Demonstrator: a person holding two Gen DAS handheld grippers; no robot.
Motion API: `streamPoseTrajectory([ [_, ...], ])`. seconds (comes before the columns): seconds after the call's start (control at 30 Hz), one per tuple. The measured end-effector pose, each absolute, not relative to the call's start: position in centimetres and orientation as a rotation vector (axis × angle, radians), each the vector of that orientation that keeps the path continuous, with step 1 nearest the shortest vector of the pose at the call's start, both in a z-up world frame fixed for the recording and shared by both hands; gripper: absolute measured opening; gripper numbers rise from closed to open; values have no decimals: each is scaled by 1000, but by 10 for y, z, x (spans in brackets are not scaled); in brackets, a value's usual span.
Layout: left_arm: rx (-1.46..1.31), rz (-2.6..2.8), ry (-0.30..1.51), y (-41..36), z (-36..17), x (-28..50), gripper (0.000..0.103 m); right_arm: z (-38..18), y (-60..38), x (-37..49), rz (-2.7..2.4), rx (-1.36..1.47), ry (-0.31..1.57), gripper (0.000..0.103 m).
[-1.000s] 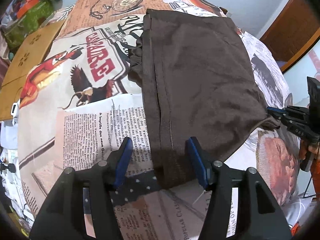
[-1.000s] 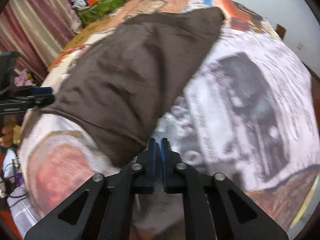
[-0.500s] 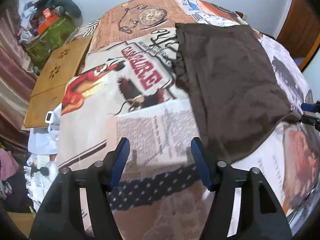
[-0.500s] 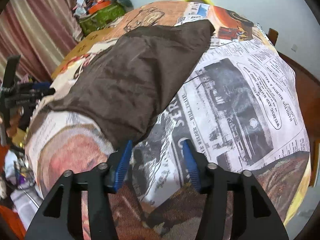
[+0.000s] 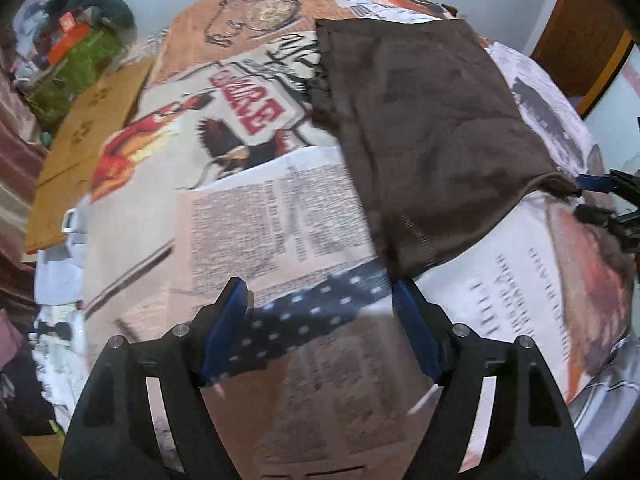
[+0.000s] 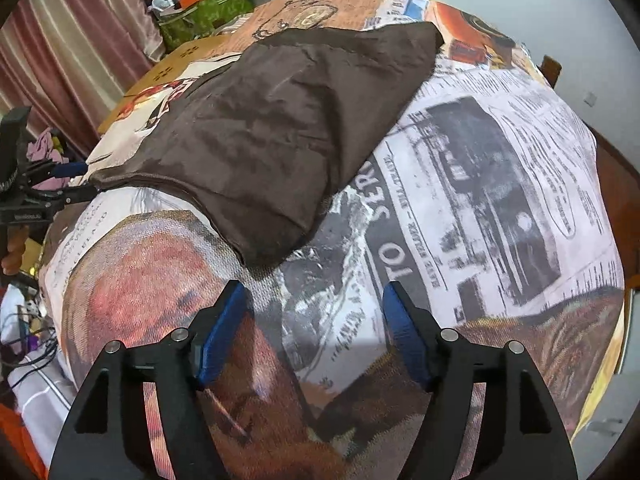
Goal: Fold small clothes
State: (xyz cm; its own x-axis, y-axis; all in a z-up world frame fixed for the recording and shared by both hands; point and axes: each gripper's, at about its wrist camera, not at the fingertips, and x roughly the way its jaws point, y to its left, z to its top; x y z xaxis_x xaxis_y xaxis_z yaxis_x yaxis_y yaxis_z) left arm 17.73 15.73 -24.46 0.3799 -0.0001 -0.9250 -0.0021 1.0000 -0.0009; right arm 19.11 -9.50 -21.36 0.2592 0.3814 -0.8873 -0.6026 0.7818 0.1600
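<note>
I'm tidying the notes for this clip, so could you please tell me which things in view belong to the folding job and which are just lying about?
Belongs to the job:
- brown garment, folded on the printed bedspread
- left gripper, jaws opening, nothing between them
- right gripper, jaws opening, nothing between them

Lying about:
- green bag
- cardboard
- curtain

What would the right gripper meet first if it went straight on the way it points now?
Probably the printed bedcover. The right gripper points steeply down, its fingers opening with nothing between them, and only printed cloth shows there. The brown garment lies beyond and to the left, so I judge it would miss it; depth is unclear.
</note>
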Motion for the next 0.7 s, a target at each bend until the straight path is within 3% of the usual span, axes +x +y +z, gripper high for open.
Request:
streamPoseTrajectory([
  [0.23,48,-15,1164,134,-248,199,81,-217,-78,193,683,-242,1086,78],
  [0.43,52,12,1156,133,-253,223,85,-218,-62,202,688,-262,1055,78],
  [0.6,83,22,1147,132,-255,234,85,-217,-49,208,709,-329,1021,74],
  [0.7,124,30,1141,131,-255,241,85,-218,-41,211,735,-382,1001,67],
])
